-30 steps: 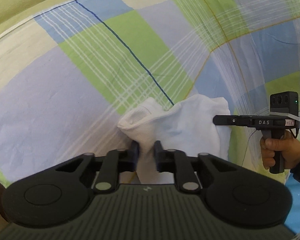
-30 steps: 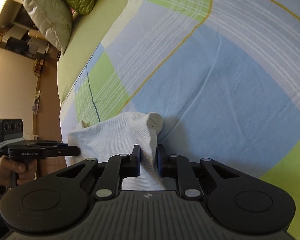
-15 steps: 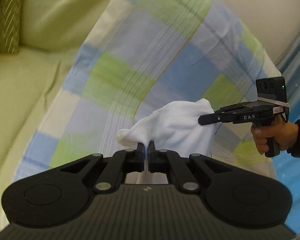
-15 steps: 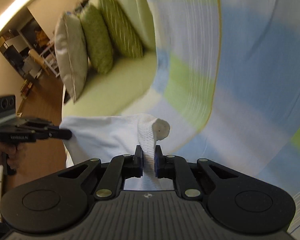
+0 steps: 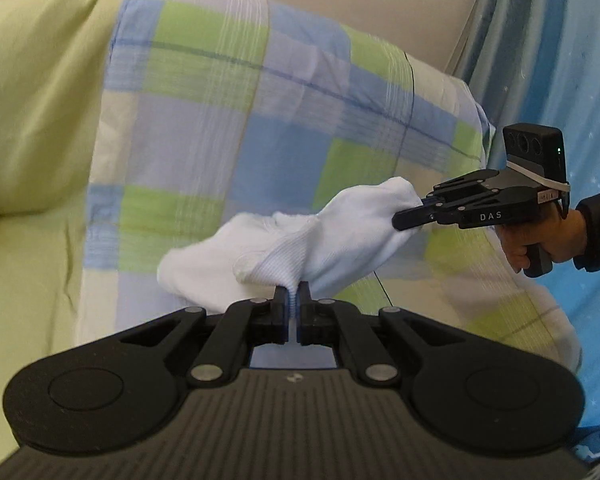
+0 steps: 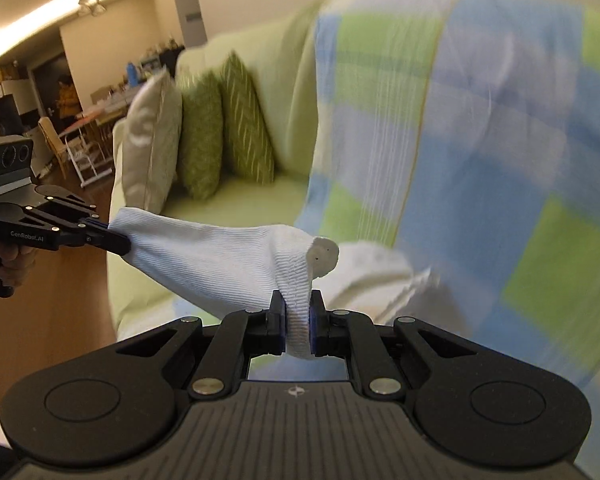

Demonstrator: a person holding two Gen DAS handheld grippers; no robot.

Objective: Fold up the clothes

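A white ribbed garment [image 5: 332,236] hangs in the air, stretched between both grippers above the sofa. My left gripper [image 5: 291,296] is shut on one ribbed edge of it. In the left wrist view the right gripper [image 5: 410,216] pinches the opposite end, held by a hand [image 5: 540,236]. In the right wrist view my right gripper [image 6: 297,308] is shut on a bunched ribbed hem of the white garment [image 6: 220,260], and the left gripper [image 6: 118,242] grips its far end at the left. More white cloth [image 6: 384,276] sags behind, blurred.
A light green sofa [image 5: 32,120] carries a blue, green and white checked sheet [image 5: 228,120] over its seat and back. Three cushions [image 6: 204,132] lean at the sofa's far end. A blue curtain [image 5: 560,60] hangs at the right. Beyond lie a wooden floor [image 6: 52,304] and a dining area.
Both grippers have lifted the white garment off the checked sheet and raised it into the air. The views have swung up from the sheet to the sofa back and room.
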